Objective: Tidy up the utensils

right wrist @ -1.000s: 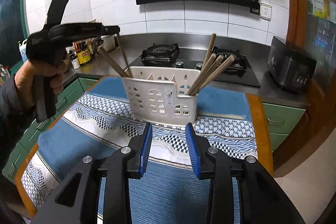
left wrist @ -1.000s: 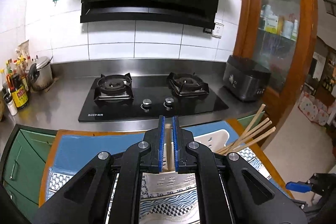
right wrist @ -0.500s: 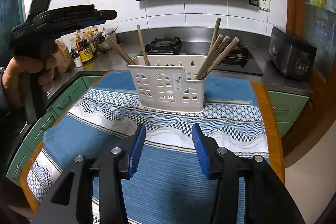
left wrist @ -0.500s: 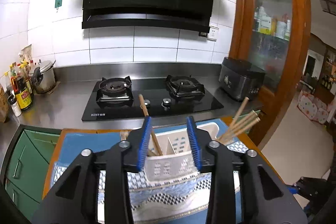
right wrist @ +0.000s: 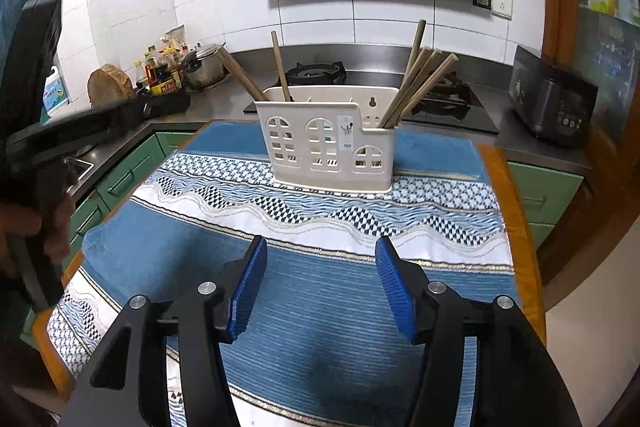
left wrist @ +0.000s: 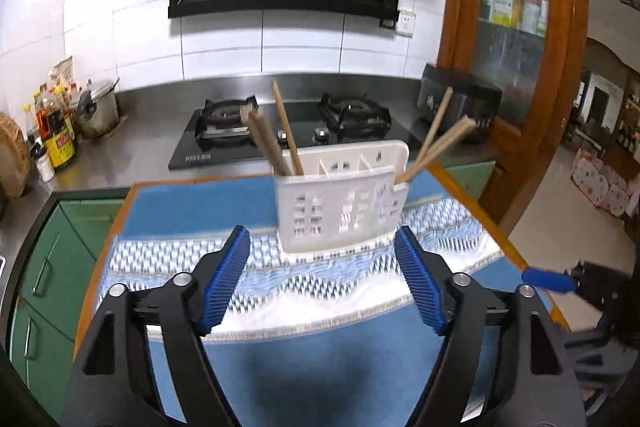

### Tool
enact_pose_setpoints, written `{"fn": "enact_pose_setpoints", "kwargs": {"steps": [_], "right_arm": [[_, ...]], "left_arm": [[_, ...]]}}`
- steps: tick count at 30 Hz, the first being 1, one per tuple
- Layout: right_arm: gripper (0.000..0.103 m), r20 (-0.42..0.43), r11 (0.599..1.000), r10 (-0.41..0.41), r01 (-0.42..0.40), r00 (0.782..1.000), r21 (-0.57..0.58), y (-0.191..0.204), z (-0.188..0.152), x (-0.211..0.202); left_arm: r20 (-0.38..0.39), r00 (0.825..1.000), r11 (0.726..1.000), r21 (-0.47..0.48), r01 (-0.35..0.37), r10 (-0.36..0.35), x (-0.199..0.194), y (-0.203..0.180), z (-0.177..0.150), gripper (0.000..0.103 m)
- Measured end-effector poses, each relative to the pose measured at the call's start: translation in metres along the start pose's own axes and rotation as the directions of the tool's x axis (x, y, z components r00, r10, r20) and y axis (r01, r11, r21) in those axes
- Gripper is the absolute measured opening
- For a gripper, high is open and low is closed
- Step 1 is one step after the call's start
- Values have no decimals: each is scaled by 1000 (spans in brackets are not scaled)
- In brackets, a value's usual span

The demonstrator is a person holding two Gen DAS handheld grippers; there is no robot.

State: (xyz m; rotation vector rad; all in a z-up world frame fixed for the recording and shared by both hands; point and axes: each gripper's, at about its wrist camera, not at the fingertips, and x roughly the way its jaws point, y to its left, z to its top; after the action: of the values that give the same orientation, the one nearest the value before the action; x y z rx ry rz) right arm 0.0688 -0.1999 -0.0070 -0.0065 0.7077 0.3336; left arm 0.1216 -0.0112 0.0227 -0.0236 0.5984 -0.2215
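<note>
Now both tongs are widening with nothing between the pads: the left gripper (left wrist: pixel 322 277) spreads over the patterned cloth (left wrist: pixel 340 283), and the right gripper (right wrist: pixel 322 287) opens above its blue stripe. Just beyond them, the white utensil holder (right wrist: pixel 328 151) stands upright on the cloth. Chopsticks (right wrist: pixel 420 83) lean in its right compartment, more chopsticks (left wrist: pixel 280 135) in its left. Behind sits the gas stove (left wrist: pixel 296 131).
</note>
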Motion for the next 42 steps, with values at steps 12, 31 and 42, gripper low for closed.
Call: {"fn": "enact_pose_setpoints", "kwargs": {"steps": [12, 31, 42], "right_arm": [[58, -19, 999, -14, 15, 1000, 30, -2, -14, -7], [76, 11, 999, -35, 35, 999, 41, -4, -17, -26], [88, 22, 998, -38, 37, 999, 44, -2, -17, -32]], "left_arm": [[-36, 998, 999, -25, -46, 45, -16, 3, -38, 93], [-11, 987, 986, 26, -162, 162, -48, -7, -52, 98], [-50, 986, 988, -1, -158, 157, -51, 1, -61, 98]]}}
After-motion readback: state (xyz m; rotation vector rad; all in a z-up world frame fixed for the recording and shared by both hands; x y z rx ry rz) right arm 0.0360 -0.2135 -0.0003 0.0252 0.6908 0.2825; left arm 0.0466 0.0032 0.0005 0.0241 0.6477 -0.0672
